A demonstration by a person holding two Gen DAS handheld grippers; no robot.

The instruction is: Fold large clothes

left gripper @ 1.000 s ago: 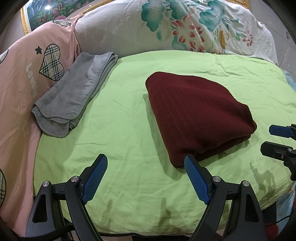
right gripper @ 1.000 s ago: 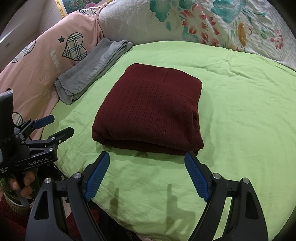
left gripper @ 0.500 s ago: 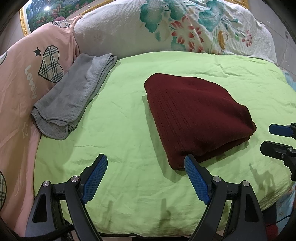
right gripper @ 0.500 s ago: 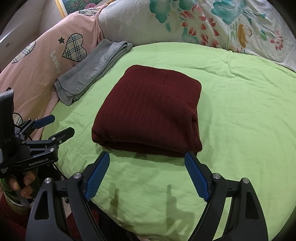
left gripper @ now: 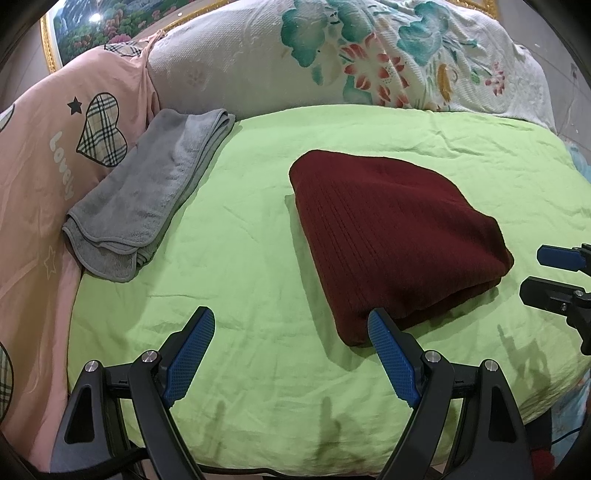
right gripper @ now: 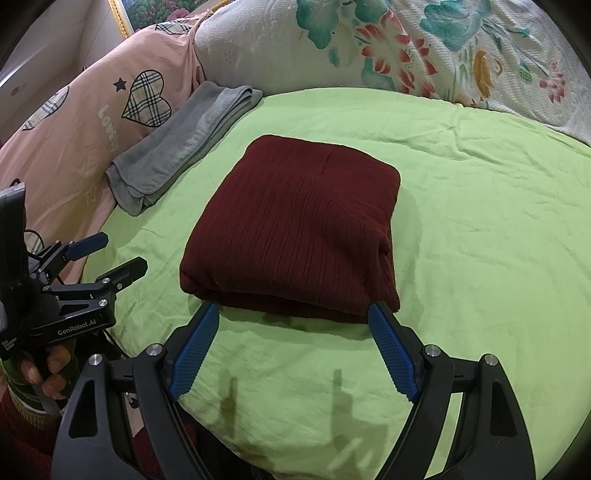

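Observation:
A dark red ribbed garment [left gripper: 391, 236] [right gripper: 295, 229] lies folded into a thick rectangle on the light green sheet [left gripper: 236, 258] [right gripper: 480, 229]. My left gripper [left gripper: 291, 325] hovers open over the sheet near the front edge, just left of the garment's near corner, nothing between its blue pads. My right gripper [right gripper: 295, 317] is open too, held just in front of the garment's near folded edge without touching it. Each gripper shows in the other's view: the right one [left gripper: 532, 273] at the right edge, the left one [right gripper: 118, 258] at the left, held by a hand [right gripper: 48, 369].
A folded grey towel [left gripper: 147, 199] [right gripper: 184, 147] lies at the sheet's left edge against a pink cover with plaid hearts [left gripper: 48, 155]. A white floral quilt [left gripper: 369, 62] is bunched along the back. A gold-framed picture [left gripper: 74, 26] hangs behind. The sheet drops off at the front.

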